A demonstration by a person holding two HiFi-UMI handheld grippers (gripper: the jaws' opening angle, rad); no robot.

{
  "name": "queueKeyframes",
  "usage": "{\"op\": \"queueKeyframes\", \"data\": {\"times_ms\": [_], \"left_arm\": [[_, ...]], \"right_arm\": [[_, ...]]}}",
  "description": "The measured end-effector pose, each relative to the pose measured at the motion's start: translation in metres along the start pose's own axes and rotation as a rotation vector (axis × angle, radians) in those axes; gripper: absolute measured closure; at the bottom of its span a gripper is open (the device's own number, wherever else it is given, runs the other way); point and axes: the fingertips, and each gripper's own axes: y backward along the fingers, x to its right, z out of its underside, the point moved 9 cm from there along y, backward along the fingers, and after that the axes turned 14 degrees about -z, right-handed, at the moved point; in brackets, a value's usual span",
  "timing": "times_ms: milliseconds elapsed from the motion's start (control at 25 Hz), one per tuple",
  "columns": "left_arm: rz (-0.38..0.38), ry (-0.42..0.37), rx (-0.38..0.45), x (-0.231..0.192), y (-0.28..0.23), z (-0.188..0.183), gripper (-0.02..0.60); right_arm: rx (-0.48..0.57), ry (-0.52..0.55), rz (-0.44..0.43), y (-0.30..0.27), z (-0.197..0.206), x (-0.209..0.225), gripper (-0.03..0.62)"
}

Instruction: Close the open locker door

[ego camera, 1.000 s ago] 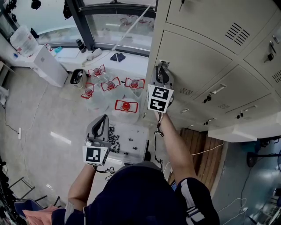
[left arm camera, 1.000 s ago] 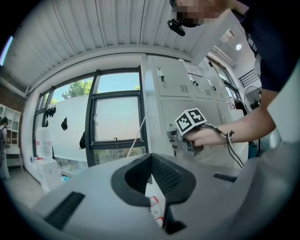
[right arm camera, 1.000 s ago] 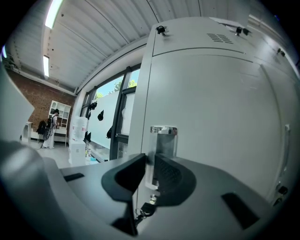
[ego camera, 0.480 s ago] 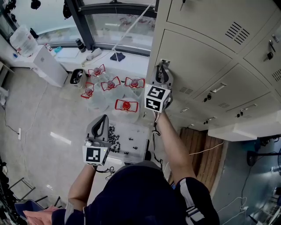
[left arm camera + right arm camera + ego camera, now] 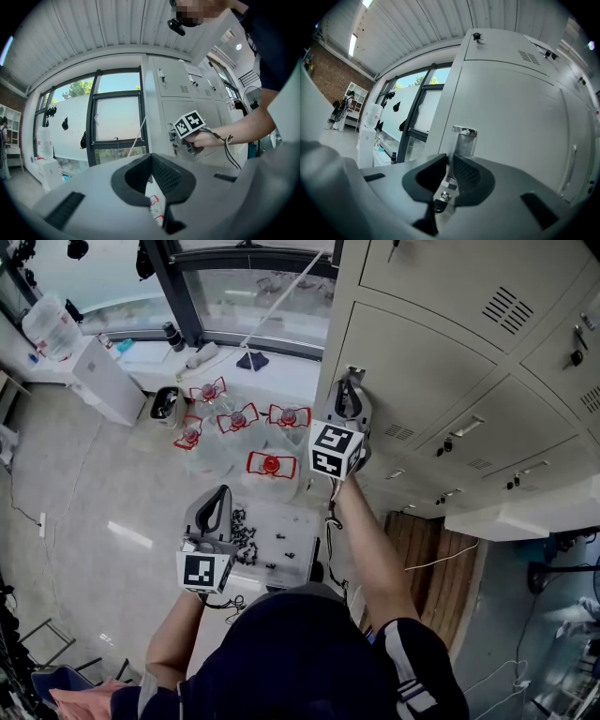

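Note:
The beige locker door [image 5: 422, 362] lies flush with the cabinet front. Its metal handle [image 5: 352, 374] sits at the door's left edge. My right gripper [image 5: 347, 395] is pressed up to that handle. In the right gripper view the handle [image 5: 464, 138] stands just past the jaws, and my right gripper [image 5: 450, 157] is closed to a thin slit on the handle's lower edge. A key [image 5: 440, 197] hangs below. My left gripper [image 5: 220, 498] hangs low over the floor, shut and empty; the left gripper view shows my left gripper [image 5: 151, 157] with its tips meeting.
Several clear water jugs with red caps [image 5: 270, 465] stand on the floor left of the lockers. A white tray [image 5: 295, 531] with small black parts lies under my left gripper. A pale slab [image 5: 525, 517] juts out from the lower lockers at right. A white cabinet [image 5: 103, 381] stands by the window.
My right gripper's marker cube has turned and shifted slightly left at the handle. The left gripper has stayed still.

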Motion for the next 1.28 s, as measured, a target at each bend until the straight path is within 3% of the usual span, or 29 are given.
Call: {"op": "queueKeyframes", "data": {"times_ms": [920, 1120, 1280], "left_arm": [[0.004, 0.002, 0.009, 0.005, 0.007, -0.003, 0.577], [0.004, -0.001, 0.006, 0.004, 0.01, -0.003, 0.577], [-0.004, 0.015, 0.018, 0.007, 0.011, -0.006, 0.578]], "right_arm": [[-0.012, 0.005, -0.013, 0.002, 0.001, 0.002, 0.571], [-0.016, 0.014, -0.021, 0.003, 0.003, 0.001, 0.546], [-0.022, 0.009, -0.02, 0.003, 0.004, 0.003, 0.586]]}}
